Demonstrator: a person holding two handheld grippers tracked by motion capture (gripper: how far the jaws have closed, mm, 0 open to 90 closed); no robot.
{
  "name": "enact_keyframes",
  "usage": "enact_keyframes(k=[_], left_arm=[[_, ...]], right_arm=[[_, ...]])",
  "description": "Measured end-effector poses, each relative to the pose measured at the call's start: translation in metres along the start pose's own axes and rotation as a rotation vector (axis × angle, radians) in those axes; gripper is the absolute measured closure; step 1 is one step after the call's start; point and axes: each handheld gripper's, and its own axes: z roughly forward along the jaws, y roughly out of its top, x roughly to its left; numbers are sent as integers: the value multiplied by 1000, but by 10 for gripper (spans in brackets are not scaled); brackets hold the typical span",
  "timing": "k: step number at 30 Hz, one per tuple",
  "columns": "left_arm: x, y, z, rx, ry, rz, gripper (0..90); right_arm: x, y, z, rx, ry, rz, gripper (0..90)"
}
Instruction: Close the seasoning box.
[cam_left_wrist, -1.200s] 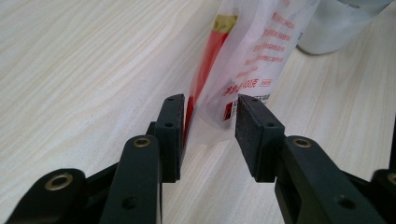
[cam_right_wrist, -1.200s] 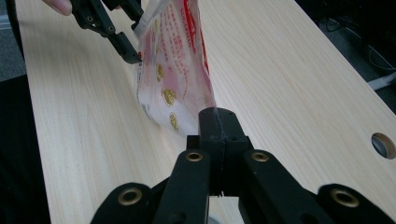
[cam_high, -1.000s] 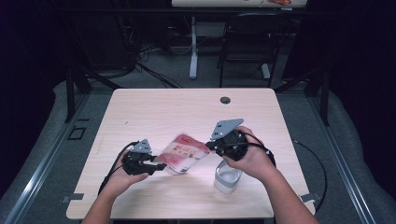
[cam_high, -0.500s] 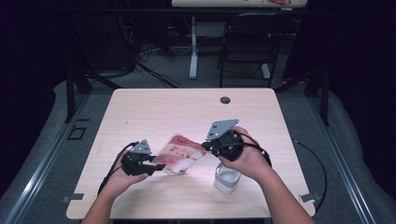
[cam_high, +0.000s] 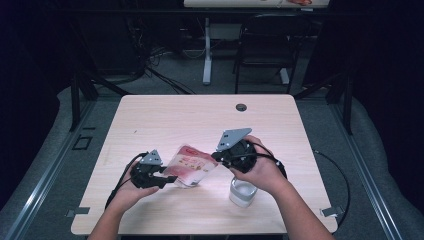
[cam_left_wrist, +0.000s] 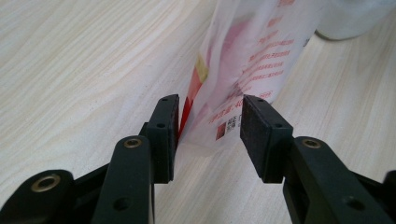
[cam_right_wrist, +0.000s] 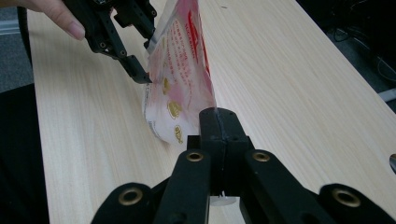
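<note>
The left gripper (cam_left_wrist: 209, 123) has just been opening its fingers (cam_left_wrist: 164, 126): in the left gripper view the two black pads now stand apart on either side of the lower end of the red-and-white printed plastic pouch (cam_left_wrist: 247, 65), one pad right against the pouch's red edge and the other with a sliver of daylight between it and the film, so nothing is pinched there. Compared with a second ago in the high view, the pouch (cam_high: 192, 164) lies in much the same spot, slung between the two hands above the pale wooden tabletop (cam_high: 190, 120), and neither hand has travelled noticeably. The right gripper (cam_right_wrist: 216, 116) is the one carrying it now; in the right gripper view its fingers are pressed together on the pouch's upper corner, with the film rising away from them toward the left gripper (cam_right_wrist: 122, 37) farther off. A small white cup-like container (cam_high: 242, 192) stands on the tabletop just under the right hand (cam_high: 262, 167). My reading is that the left side is letting go, either to re-grip at a better place or to leave the pouch to the right hand, perhaps for tipping it over the container. With one hold left, the limp pouch may sag or swing.
</note>
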Motion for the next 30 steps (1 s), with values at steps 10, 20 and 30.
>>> enact_keyframes(k=[10,20,30], left_arm=[[0,-2,-7,-27,-21,-4,549],[-2,-1,-26,-89,-28,-5,536],[-1,-7,-37,-107,-16,-39,527]], right_arm=[[2,5,4,-38,29,14,894],[12,22,15,-69,72,0,812],[15,31,21,-124,141,36,731]])
